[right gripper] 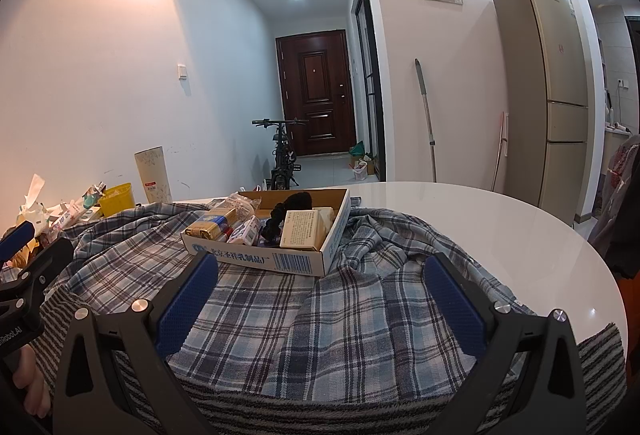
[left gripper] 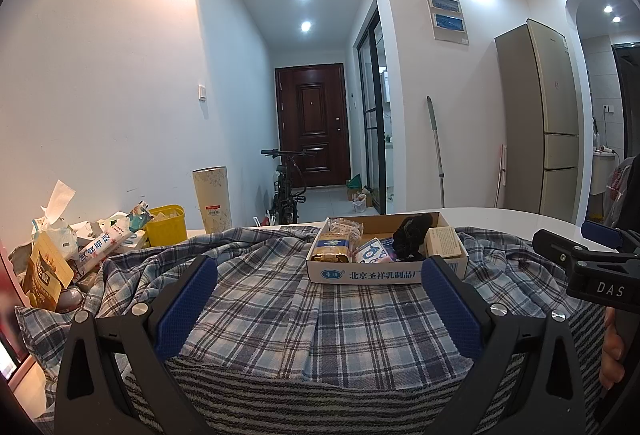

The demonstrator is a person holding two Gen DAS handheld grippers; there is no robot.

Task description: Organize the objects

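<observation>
Box [left gripper: 384, 271] long axis across table, printed side facing cameras | left tongs [left gripper: 320, 299] released | right tongs [right gripper: 320, 295] released

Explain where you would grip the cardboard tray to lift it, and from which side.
Grip the tray by its near printed wall, coming from the front, probably. That wall stands upright and bare, facing the open right gripper, while goods crowd the inside.

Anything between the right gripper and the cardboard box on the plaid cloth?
Nothing visible. The right gripper is open and holds nothing, aimed at the cardboard box, with only bare plaid cloth between them. The left gripper, also open, sits off to the side, clear of that path.
</observation>
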